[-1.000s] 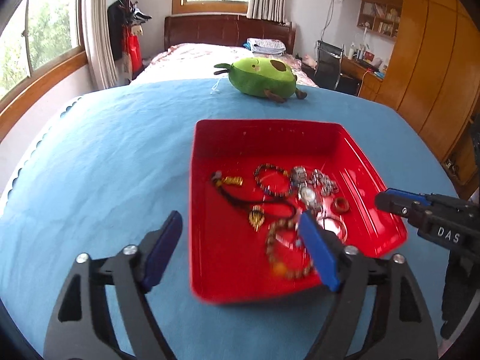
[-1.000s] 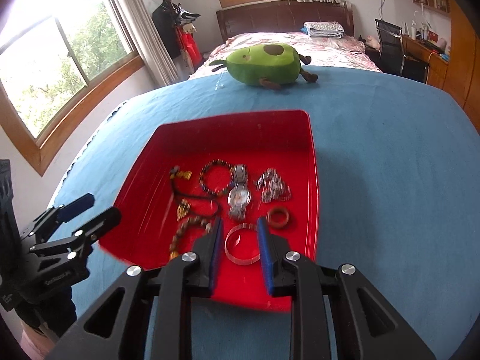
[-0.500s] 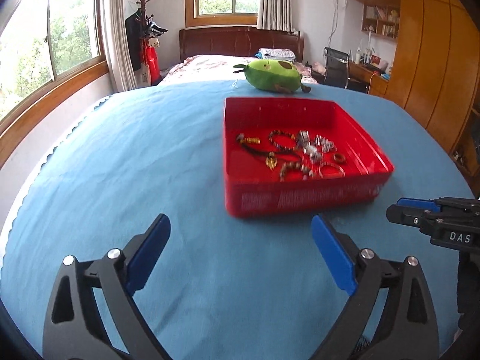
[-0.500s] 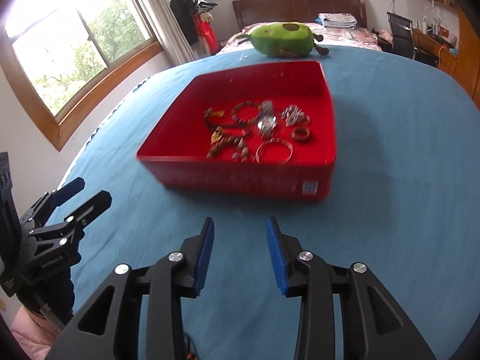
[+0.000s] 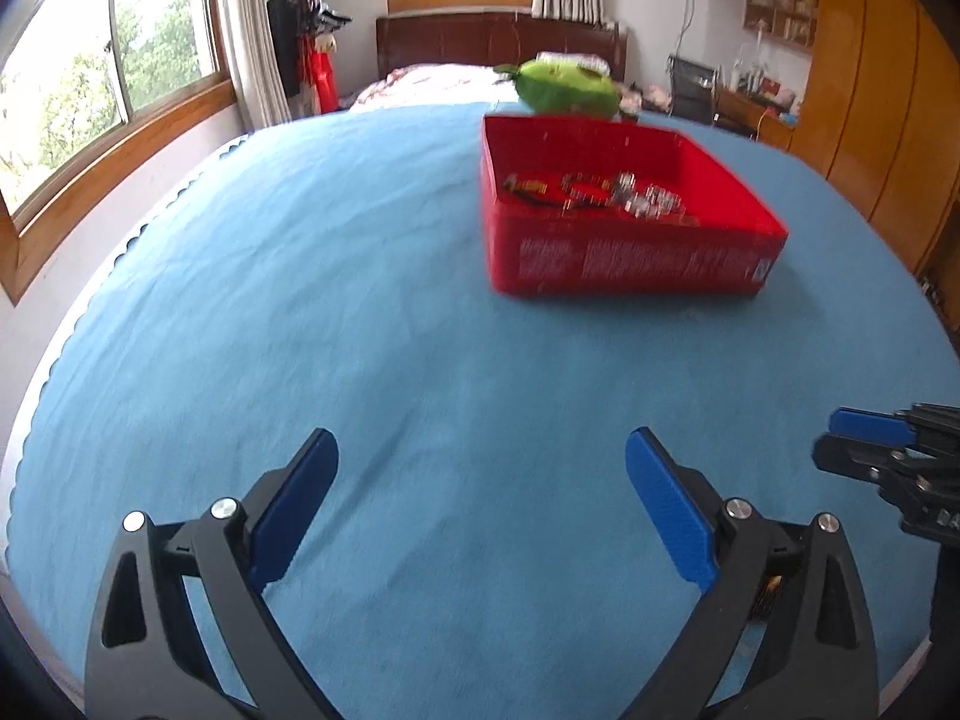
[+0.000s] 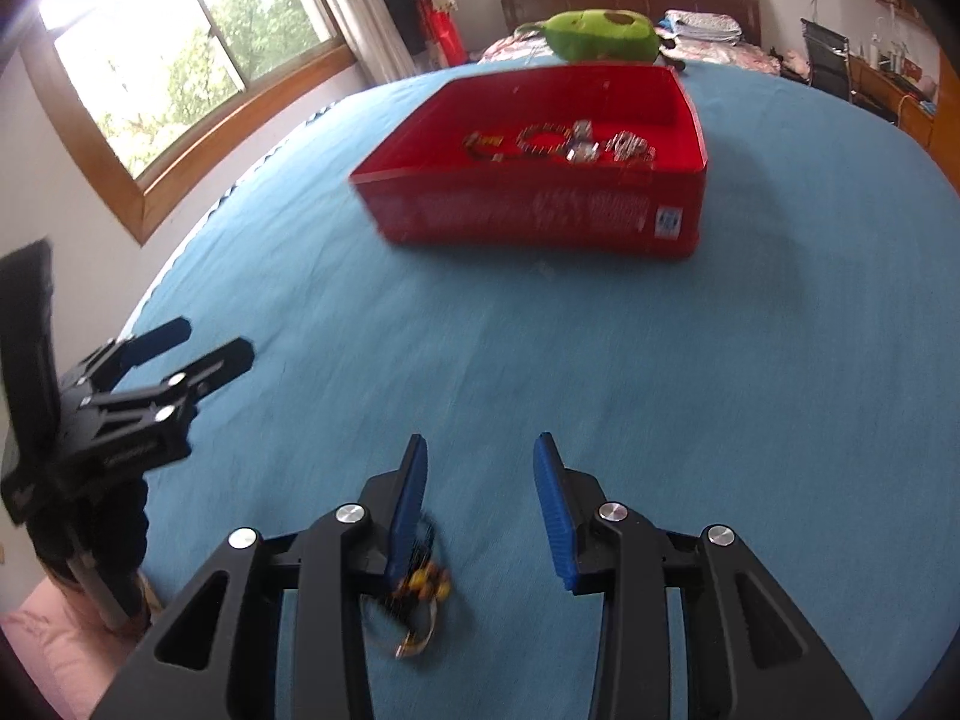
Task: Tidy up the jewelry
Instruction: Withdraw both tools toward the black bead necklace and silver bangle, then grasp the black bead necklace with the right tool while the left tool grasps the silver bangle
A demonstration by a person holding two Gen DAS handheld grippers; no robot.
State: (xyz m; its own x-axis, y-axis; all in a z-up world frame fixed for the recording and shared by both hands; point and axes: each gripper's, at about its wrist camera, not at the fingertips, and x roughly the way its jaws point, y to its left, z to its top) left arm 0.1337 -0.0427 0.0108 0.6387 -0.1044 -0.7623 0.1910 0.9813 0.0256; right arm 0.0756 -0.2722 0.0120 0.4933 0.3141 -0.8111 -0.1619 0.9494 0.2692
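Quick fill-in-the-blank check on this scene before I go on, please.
The tray holding the jewelry is ____.
The plush toy behind the tray is ____.
The cloth under the tray is ____.
The left claw stands open with ____ between its pads.
Missing: red, green, blue, nothing.

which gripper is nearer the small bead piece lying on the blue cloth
Right. The right gripper hangs over the bead piece, which lies by its left finger. The left gripper is off to the side, well clear.
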